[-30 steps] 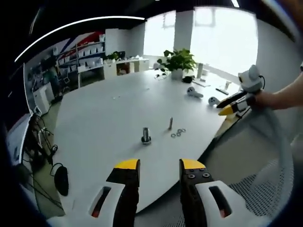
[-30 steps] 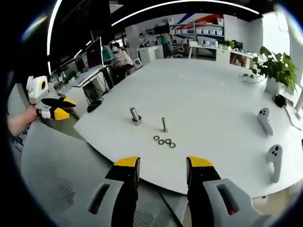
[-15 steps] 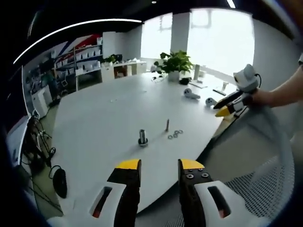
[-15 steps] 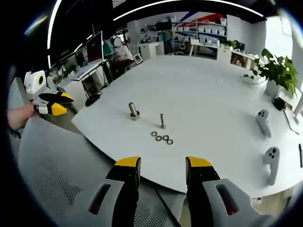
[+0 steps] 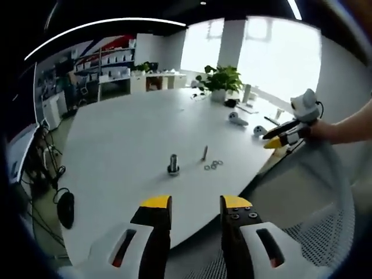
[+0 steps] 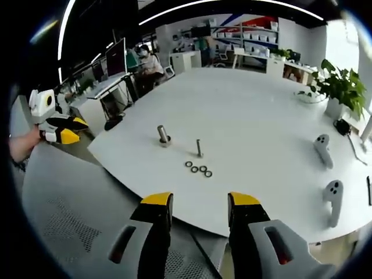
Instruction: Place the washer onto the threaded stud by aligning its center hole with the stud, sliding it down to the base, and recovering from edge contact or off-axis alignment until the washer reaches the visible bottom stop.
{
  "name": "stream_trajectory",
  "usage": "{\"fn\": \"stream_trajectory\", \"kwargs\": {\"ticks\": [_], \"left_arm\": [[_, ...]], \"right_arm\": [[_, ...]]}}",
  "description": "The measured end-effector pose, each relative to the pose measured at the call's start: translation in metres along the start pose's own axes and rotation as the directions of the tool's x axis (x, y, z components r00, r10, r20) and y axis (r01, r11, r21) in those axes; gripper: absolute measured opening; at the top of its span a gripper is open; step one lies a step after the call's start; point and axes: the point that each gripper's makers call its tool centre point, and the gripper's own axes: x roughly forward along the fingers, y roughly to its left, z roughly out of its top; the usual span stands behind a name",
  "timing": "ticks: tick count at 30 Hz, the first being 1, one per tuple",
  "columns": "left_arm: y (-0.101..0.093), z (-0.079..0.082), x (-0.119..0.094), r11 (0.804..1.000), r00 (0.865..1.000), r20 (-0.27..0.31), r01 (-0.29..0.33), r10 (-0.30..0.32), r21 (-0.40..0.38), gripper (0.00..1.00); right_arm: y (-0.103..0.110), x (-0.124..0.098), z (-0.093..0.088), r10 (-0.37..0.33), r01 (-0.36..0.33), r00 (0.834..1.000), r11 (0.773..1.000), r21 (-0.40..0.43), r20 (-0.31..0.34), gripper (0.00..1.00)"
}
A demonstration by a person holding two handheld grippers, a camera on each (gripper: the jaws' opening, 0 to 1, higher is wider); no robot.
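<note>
— On the big white round bench (image 6: 273,116), near its front edge, four small dark metal washers (image 6: 197,169) lie in a short row, just beside the thin upright threaded stud (image 6: 199,148). A thicker grey metal post on a round base (image 6: 163,135) stands a little further off.

— And the tongs?

— The left tongs (image 5: 192,203) and the right tongs (image 6: 193,201) are both spread, pinching nothing, held over a grey mesh chair (image 6: 70,232) well short of the washers.

— What could go wrong?

— My guess: the washers look thin and flat on a smooth top, so a tip may skate one away instead of lifting it. They sit close together, so two might come up at once. On the stud, a tilted washer could catch on the threads and hang above the base.

— How do the washers look?

— Like tiny dark rings with pale centres; too small to tell more.
</note>
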Motion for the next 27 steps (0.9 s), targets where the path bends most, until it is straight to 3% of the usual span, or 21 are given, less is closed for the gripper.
{"fn": "stream_trajectory", "kwargs": {"ticks": [5,12,27], "left_arm": [[0.002,-0.002,0.002,0.999,1.0,0.001,0.012,-0.012,-0.037,0.3],[-0.003,-0.01,0.005,0.999,0.998,-0.045,0.031,-0.031,-0.012,0.28],[-0.005,-0.014,0.006,0.999,0.999,-0.047,0.027,-0.028,-0.028,0.29]], "right_arm": [[0.001,0.001,-0.001,0.001,-0.001,1.0,1.0,-0.005,-0.003,0.4],[0.001,0.0,-0.002,-0.002,0.002,1.0,1.0,-0.004,-0.01,0.4],[0.001,0.001,-0.003,0.001,-0.001,1.0,1.0,-0.001,-0.014,0.39]]}}
